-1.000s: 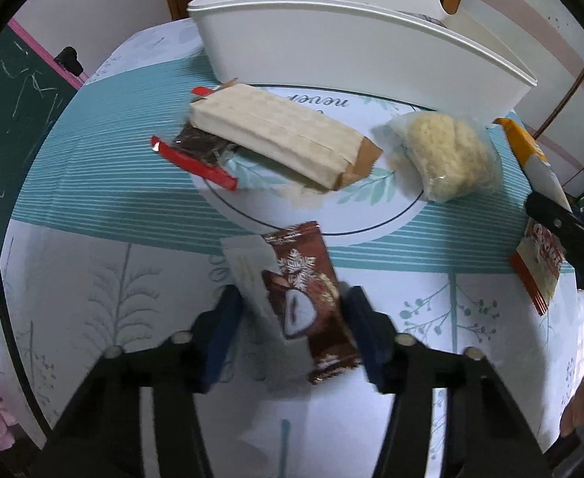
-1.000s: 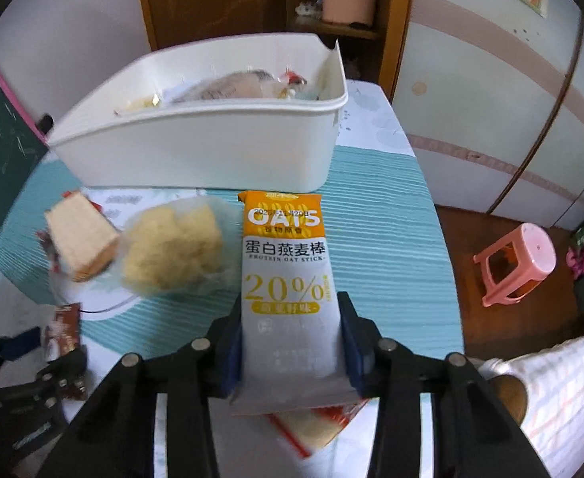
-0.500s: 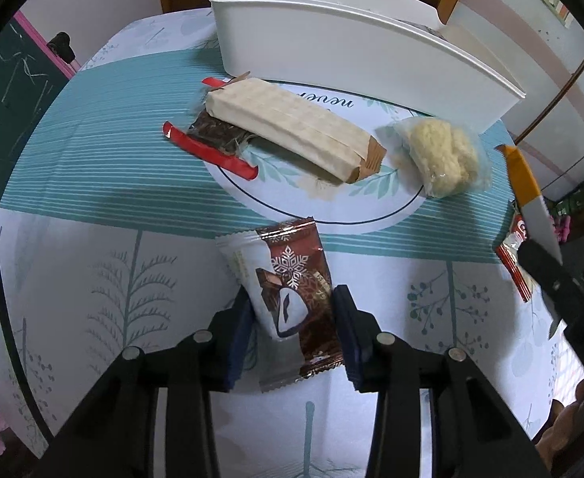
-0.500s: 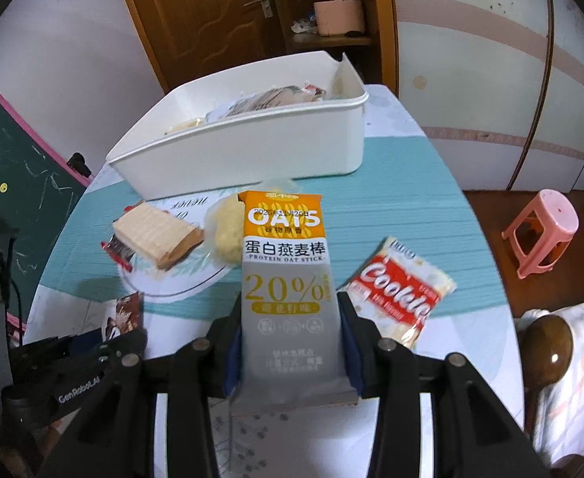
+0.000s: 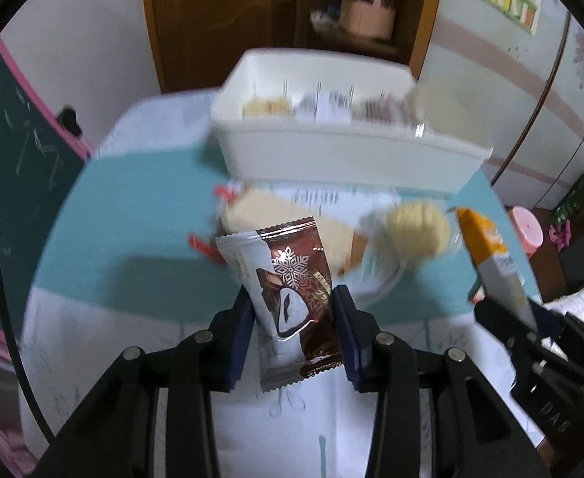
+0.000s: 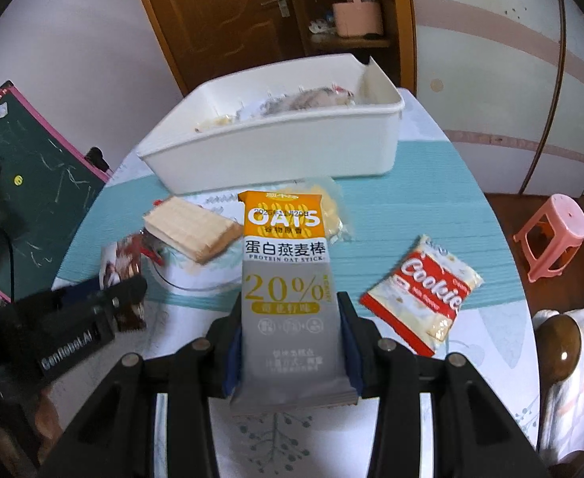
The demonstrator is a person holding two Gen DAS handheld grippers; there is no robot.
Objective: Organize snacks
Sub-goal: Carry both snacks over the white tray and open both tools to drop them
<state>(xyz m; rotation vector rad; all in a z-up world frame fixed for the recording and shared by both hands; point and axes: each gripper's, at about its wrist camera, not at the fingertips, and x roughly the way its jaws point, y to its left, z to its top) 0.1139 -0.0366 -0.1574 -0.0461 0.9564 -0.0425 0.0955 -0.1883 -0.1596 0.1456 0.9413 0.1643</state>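
My left gripper is shut on a brown and white chocolate snack packet, lifted off the table. My right gripper is shut on an orange and grey oat bar packet, also held above the table. The oat bar shows at the right of the left wrist view. The chocolate packet and left gripper show at the left of the right wrist view. A white bin with several snacks inside stands at the table's far side.
On the round table lie a wafer pack, a pale yellow bagged snack, a red-edged dark wrapper and a red Cookie packet. A pink stool stands right; a chalkboard leans left.
My left gripper closed on the chocolate packet and lifted it off the table. My right gripper rose and drew back with the oat bar, uncovering the Cookie packet.
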